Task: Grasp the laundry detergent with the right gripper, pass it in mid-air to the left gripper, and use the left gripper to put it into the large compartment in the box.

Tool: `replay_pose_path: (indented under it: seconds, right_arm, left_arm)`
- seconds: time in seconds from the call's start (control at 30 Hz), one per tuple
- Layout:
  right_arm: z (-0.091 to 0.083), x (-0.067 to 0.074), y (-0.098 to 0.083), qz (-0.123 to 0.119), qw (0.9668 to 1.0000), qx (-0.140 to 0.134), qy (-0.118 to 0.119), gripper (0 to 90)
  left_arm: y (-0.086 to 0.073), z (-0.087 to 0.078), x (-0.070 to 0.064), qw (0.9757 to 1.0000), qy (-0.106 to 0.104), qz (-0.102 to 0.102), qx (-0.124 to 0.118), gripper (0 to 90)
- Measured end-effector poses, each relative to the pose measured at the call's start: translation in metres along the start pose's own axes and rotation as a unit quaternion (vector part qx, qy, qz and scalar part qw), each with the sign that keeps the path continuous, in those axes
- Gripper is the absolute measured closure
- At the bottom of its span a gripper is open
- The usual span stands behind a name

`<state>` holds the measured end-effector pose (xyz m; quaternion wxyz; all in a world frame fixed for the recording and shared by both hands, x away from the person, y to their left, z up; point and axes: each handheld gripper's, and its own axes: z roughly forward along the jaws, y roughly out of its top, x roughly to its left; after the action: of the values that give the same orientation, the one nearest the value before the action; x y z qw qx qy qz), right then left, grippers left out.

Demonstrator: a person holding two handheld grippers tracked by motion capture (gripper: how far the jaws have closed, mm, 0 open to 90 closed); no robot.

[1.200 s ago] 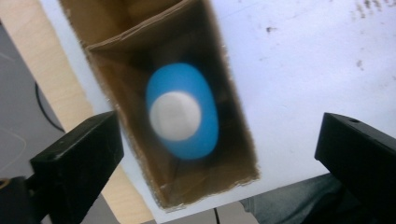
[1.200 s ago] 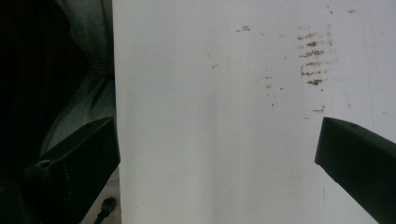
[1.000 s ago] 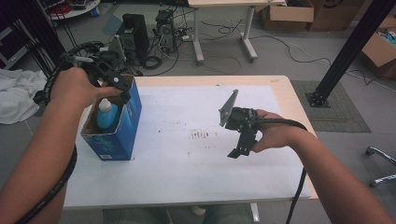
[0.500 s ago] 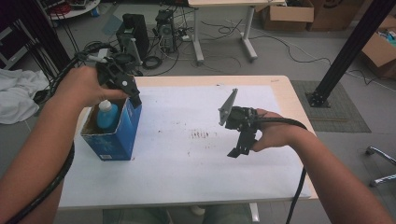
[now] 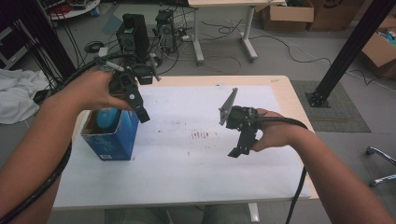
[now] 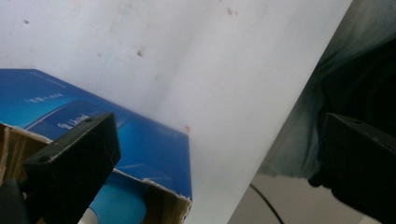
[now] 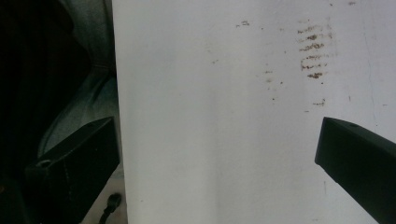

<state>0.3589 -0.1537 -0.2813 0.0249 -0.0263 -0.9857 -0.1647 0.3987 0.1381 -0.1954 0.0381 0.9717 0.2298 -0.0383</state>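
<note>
Currently my left hand-held gripper (image 5: 135, 100) hovers above the open top of a blue cardboard box (image 5: 111, 135), its jaws spread wide with nothing between them. That box stands upright near the left edge of the white-covered worktop (image 5: 187, 163), its opening facing up. Inside it sits a light blue bottle (image 5: 107, 116), standing upright, rounded top showing at the opening. My right hand-held gripper (image 5: 240, 147) hangs over the middle-right of the worktop, well apart from the box, jaws pointing down and also spread wide, empty. Faint brown smudges (image 5: 201, 135) mark the white surface between the two.
</note>
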Motion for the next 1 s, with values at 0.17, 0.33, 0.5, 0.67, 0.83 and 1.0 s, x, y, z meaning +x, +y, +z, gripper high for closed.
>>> replay_pose_path:
  seconds: [0.17,0.33,0.5,0.67,0.83,1.0]
  right_arm:
    - [0.000,-0.001,-0.001,0.003,1.0000,0.001,0.001,0.0]
    - [0.000,-0.003,-0.001,0.000,1.0000,0.000,0.002,0.0]
    - [0.000,-0.006,-0.002,0.001,1.0000,0.001,0.001,0.0]
    - [-0.001,-0.006,-0.003,0.002,1.0000,0.001,0.001,0.0]
    - [-0.001,-0.006,-0.003,0.001,1.0000,0.002,0.001,0.0]
    - [-0.001,-0.005,-0.003,0.001,1.0000,0.002,0.001,0.0]
  left_arm:
    - [0.002,0.015,-0.009,0.9983,-0.025,0.049,0.020,0.1]
    - [0.006,0.027,-0.019,0.9945,-0.045,0.088,0.036,0.1]
    - [0.013,0.029,-0.028,0.9920,-0.050,0.110,0.036,0.1]
    - [0.020,0.028,-0.034,0.9901,-0.051,0.125,0.037,0.1]
    - [0.023,0.029,-0.037,0.9895,-0.051,0.131,0.034,0.1]
    - [0.024,0.031,-0.038,0.9895,-0.053,0.130,0.032,0.1]
